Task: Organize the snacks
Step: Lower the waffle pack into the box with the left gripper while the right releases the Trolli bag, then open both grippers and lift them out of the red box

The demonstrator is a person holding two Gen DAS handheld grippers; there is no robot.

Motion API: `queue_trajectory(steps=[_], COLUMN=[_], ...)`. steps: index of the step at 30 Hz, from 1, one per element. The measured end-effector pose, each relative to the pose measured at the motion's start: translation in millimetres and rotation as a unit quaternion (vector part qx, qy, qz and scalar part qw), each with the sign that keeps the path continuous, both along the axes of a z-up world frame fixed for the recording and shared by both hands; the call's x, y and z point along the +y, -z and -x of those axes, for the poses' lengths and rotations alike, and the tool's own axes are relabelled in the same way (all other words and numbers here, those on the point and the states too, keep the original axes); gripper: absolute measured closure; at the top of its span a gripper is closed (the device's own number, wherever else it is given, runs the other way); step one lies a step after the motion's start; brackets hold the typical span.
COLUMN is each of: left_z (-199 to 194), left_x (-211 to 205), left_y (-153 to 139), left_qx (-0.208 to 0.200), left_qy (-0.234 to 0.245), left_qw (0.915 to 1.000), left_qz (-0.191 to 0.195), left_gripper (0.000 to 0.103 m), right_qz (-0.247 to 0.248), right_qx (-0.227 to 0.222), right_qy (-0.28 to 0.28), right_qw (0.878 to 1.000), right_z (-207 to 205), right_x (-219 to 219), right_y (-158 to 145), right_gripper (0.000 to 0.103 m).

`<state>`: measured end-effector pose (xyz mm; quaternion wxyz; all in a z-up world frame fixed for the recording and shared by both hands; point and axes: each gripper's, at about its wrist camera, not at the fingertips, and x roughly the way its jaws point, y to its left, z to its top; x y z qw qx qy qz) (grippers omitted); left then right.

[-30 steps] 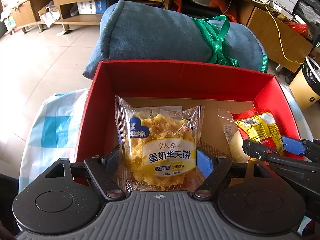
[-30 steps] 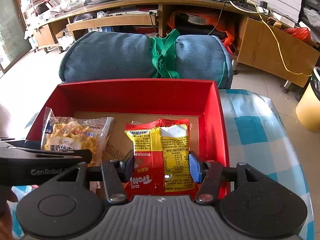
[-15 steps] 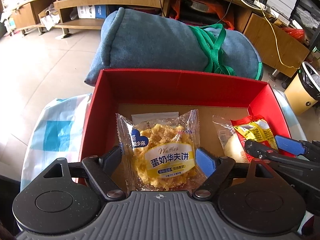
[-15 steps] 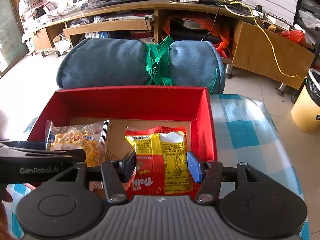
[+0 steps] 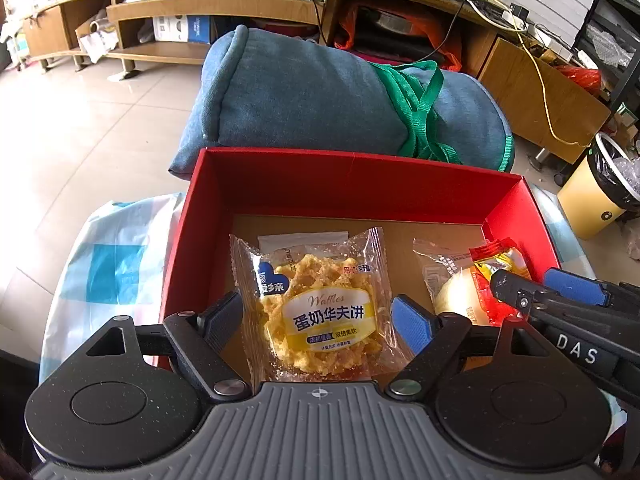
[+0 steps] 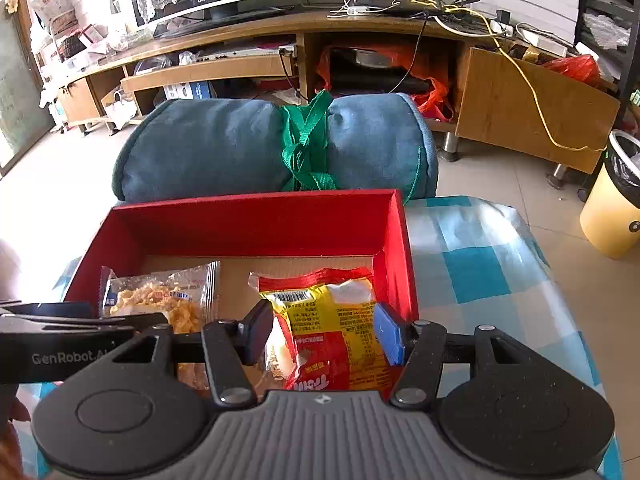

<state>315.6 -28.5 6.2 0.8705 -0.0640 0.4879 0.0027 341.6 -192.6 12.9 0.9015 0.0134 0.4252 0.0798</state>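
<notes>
- The red cardboard box (image 6: 256,220) sits on a blue-and-white checked tablecloth (image 6: 480,272).
- Inside the box, near its right wall, the right gripper (image 6: 320,334) has its pads pressed on both sides of a red-and-yellow snack packet (image 6: 332,320).
- A clear waffle packet (image 6: 160,292) lies on the box floor by the left wall.
- The left gripper (image 6: 80,320) reaches over the box's left side, above the waffle packet.
- Behind the box lies a rolled blue cushion (image 6: 224,148) tied with a green strap (image 6: 304,144).
- A yellow bin (image 6: 612,208) stands on the floor, well to the right of the box.
</notes>
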Motion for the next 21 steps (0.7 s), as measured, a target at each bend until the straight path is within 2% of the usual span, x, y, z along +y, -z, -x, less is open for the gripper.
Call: queue_trajectory(steps=[21], left_z=[30], left_x=[9], left_y=[-25], left_qx=[-0.031], left_qy=[0.003], left_qw=[0.9994], left_qz=[0.011], left_gripper=[0.016], right_qz=[-0.003], right_qx=[-0.016], right_qy=[-0.020], right_qw=[1.000], right_z=[33], right_x=[10], right_y=[-22], right_gripper=[0.052])
